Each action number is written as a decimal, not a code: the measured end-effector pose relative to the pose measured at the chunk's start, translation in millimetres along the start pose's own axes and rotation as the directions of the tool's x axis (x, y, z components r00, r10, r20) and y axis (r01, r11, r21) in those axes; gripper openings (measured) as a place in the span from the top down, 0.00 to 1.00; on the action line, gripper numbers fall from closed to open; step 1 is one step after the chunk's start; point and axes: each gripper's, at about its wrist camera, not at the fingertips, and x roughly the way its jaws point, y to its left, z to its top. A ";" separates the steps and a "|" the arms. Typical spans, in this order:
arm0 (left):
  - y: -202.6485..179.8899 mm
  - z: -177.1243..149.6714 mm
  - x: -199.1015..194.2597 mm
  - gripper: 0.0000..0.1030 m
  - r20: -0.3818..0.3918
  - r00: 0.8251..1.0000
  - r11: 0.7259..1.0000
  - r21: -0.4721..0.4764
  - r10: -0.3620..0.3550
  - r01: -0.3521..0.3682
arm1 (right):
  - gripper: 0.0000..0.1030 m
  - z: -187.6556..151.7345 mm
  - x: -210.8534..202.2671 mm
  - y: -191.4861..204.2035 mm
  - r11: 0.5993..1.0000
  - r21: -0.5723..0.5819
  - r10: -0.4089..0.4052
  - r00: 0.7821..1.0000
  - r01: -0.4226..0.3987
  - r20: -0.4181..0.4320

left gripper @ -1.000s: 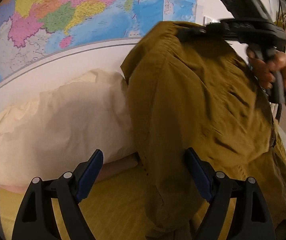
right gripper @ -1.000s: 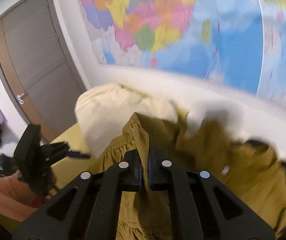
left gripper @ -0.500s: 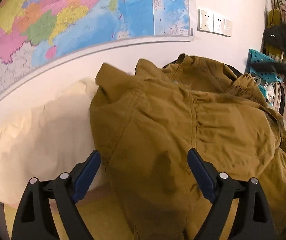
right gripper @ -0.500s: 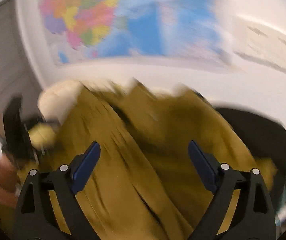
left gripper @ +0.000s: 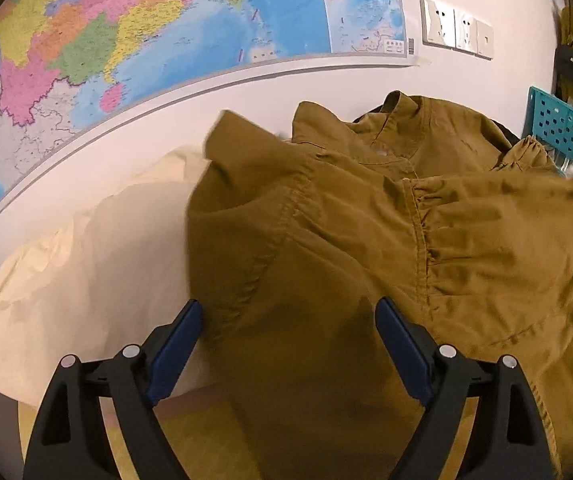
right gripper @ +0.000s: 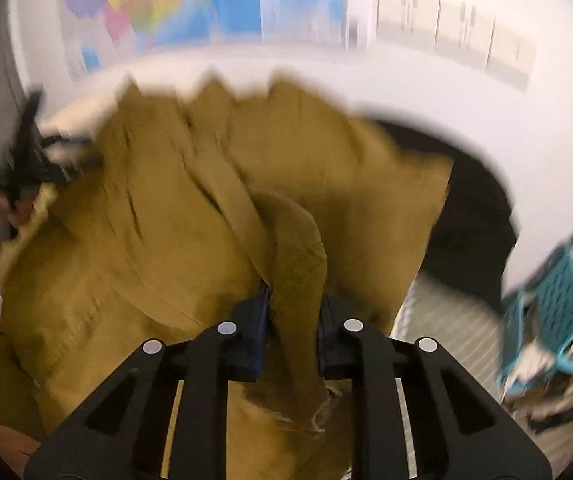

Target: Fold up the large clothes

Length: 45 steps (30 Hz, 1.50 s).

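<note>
The right tongs [right gripper: 291,332] have just been closing, and a rolled band of the brown jacket [left gripper: 366,240], probably a sleeve, now sits pinched between their blue pads. The left tongs [left gripper: 286,344] stand wide open with the jacket spread just ahead of and under them, holding nothing.

The grip on the right looks shallow and bunched: only a thick twist of cloth is caught, so a quick pull could drag it free, or haul the whole heap along instead of laying one clean fold. With the left tongs holding nothing, the body of the jacket has no anchor and may slide toward the cream pillow [left gripper: 86,264] on their left. The right view is blurred, so how deep the cloth sits I cannot tell.

The jacket lies crumpled on the bed. Seen from the left tongs, its collar [left gripper: 400,114] points away toward the wall, the hem side comes back under them, and so its long axis runs roughly straight ahead, though rumpling makes this a rough judgement.
</note>
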 end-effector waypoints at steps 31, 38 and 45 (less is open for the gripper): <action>11.2 -62.9 -35.1 0.09 -0.048 0.999 0.997 -0.073 0.013 -0.016 | 0.58 28.9 90.0 -50.6 0.978 0.197 -0.068 0.997 0.072 -0.028; 13.2 -97.8 -60.4 0.09 -0.070 0.990 0.989 -0.096 -0.119 0.112 | 0.22 -4.7 4.4 -48.8 0.963 0.265 0.019 0.994 -0.046 0.104; 9.7 -140.0 -73.6 0.09 -0.120 0.965 0.965 -0.151 -0.232 0.213 | 0.22 -100.0 -19.1 -51.5 0.891 0.434 0.145 0.989 -0.129 -0.004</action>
